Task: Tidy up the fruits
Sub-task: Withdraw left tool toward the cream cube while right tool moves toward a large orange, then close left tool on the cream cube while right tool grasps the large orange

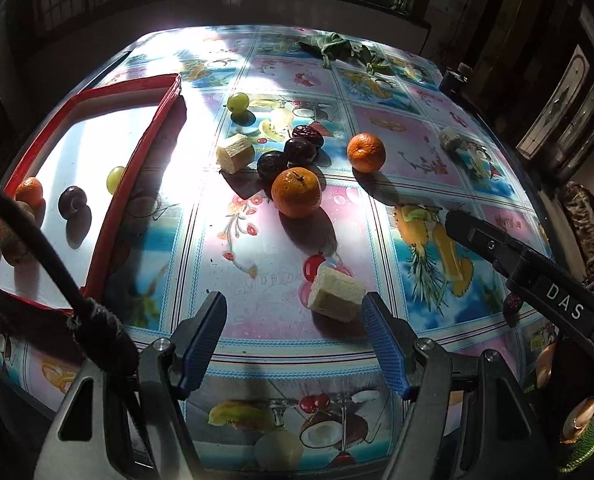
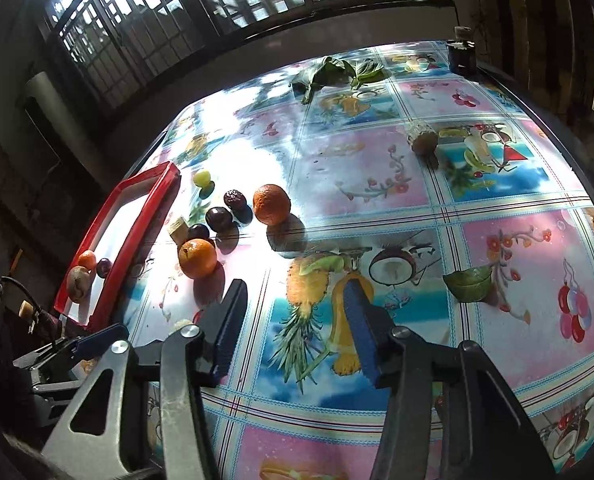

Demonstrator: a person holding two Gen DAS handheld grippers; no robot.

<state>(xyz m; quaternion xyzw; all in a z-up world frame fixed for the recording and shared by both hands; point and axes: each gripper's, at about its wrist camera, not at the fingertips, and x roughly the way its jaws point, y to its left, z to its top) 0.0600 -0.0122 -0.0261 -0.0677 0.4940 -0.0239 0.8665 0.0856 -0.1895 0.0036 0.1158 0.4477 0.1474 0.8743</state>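
left gripper [image 1: 293,316]: my jaws stand wide apart over the fruit-print cloth [image 1: 257,248], holding nothing; a pale cane chunk [image 1: 335,294] lies just ahead, nearer my right finger, untouched as far as i can see.
right gripper [image 2: 295,312]: my jaws are partly open and hold nothing; only the printed pineapple lies between the blue pads [image 2: 359,320].
tray [image 1: 135,146]: the red-rimmed tray sits ahead and to the left of my left gripper, well apart from my right.
in the tray: a small orange [image 1: 29,192], a dark plum [image 1: 72,202], a green grape [image 1: 115,179] by the right rim, and a brown fruit [image 1: 13,240] partly behind my cable [image 1: 45,248].
loose pile: straight ahead of my left gripper, an orange [image 1: 297,192] touches two plums [image 1: 285,158]; a wrinkled date [image 1: 308,135] is behind them, a second cane chunk [image 1: 235,152] just to their left.
outliers: another orange [image 1: 366,152] sits to the right of the pile, a grape [image 1: 239,103] beyond it.
far side: a brown fruit [image 2: 424,142] rests well ahead of my right gripper, a green leaf [image 2: 469,282] off to its right, leafy stems [image 2: 333,72] near the table's far edge.
light: hard sun glares on the cloth and the tray floor.
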